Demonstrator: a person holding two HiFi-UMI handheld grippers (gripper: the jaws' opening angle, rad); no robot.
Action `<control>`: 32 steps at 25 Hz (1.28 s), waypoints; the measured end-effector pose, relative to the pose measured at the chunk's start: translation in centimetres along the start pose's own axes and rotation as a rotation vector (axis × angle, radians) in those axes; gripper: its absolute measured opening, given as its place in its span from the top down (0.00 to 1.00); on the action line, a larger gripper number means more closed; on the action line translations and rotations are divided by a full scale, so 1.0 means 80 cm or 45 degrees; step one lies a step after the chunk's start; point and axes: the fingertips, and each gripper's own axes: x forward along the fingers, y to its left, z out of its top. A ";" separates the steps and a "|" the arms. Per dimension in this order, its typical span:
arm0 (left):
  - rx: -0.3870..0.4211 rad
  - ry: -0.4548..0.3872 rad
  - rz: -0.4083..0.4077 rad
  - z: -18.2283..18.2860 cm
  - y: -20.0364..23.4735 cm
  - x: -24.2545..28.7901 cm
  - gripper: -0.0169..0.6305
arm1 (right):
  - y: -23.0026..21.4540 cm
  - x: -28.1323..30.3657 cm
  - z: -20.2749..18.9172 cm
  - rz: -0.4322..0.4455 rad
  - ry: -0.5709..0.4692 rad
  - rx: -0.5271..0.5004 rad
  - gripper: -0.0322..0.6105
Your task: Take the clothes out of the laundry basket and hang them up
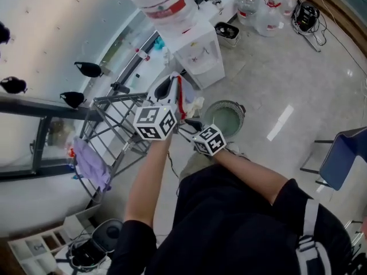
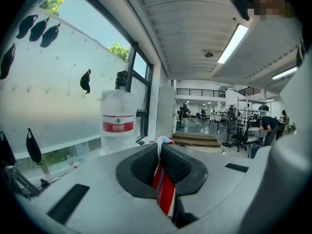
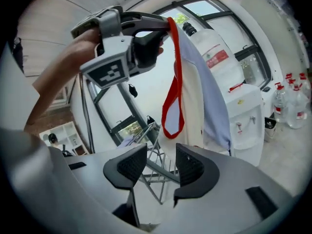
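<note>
We are holding the right gripper (image 3: 161, 167) nearest us, jaws apart and empty, just short of the garment (image 3: 195, 82). We are clamping the left gripper (image 2: 160, 155) on that pale, red-trimmed garment, lifted clear of the laundry basket (image 1: 225, 102) (seemingly empty, though hard to tell). Beyond, the drying rack (image 1: 117, 99) is carrying one purple cloth (image 1: 92, 165); this piece is not yet hung.

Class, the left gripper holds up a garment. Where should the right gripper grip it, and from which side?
Probably the red-trimmed edge of the garment, just below the left gripper, where it hangs straight and free. The right gripper, jaws open and empty, would come from the right, where it already faces the cloth, straddling that edge.
</note>
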 end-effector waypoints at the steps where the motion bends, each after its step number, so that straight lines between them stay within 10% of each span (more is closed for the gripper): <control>1: 0.005 0.014 -0.003 -0.002 -0.001 -0.004 0.95 | -0.005 0.004 0.000 -0.030 -0.011 0.027 0.70; 12: -0.032 0.012 -0.048 -0.003 0.014 -0.064 0.95 | -0.034 0.029 -0.020 -0.494 -0.080 0.144 0.60; 14: -0.029 -0.003 -0.047 -0.004 0.025 -0.087 0.95 | -0.025 0.023 -0.014 -0.540 -0.144 0.116 0.81; 15: -0.039 -0.009 -0.038 -0.006 0.035 -0.103 0.95 | -0.016 0.015 -0.012 -0.550 -0.175 0.101 0.94; 25: -0.033 -0.109 0.043 -0.021 0.140 -0.306 0.95 | 0.073 -0.095 0.058 -0.552 -0.412 -0.042 0.95; 32: -0.071 -0.220 0.158 -0.027 0.176 -0.437 0.95 | 0.168 -0.085 0.146 -0.441 -0.310 -0.304 0.95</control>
